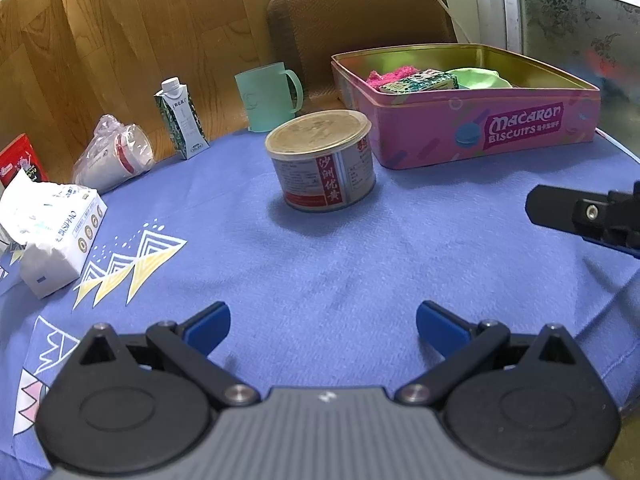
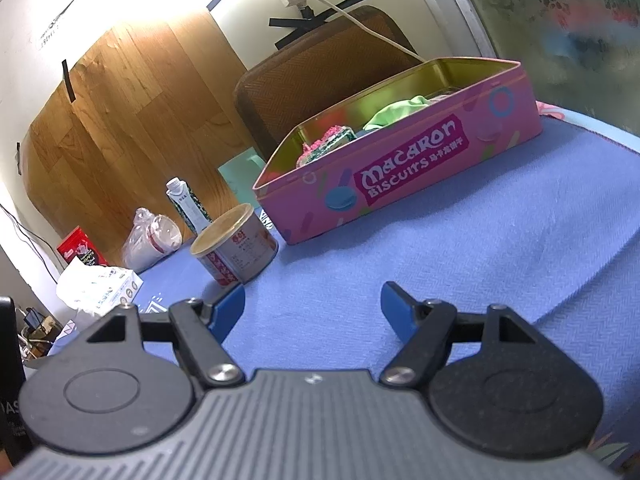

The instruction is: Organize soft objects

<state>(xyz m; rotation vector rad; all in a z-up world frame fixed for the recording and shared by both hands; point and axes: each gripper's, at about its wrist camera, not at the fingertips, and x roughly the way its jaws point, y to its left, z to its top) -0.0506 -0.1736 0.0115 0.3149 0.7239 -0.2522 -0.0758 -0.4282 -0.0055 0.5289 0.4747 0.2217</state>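
A pink Macaron Biscuits tin (image 1: 480,128) (image 2: 400,184) stands open at the back right of the blue cloth. Inside lie a fuzzy pink cloth (image 1: 390,76), a green-and-white patterned sponge (image 1: 420,81) (image 2: 332,138) and a light green cloth (image 1: 480,78) (image 2: 396,112). My left gripper (image 1: 323,330) hovers low over the cloth in front, open, nothing between its blue pads. My right gripper (image 2: 312,308) is open and empty too, short of the tin. In the left wrist view, part of the right gripper (image 1: 584,216) shows at the right edge.
A round can (image 1: 322,160) (image 2: 234,250) stands mid-table. Behind it are a green mug (image 1: 268,96), a small carton (image 1: 182,120) (image 2: 188,204) and a bagged cup (image 1: 116,152) (image 2: 154,242). A tissue pack (image 1: 52,220) (image 2: 100,290) lies at the left. A brown chair back (image 1: 360,24) rises behind.
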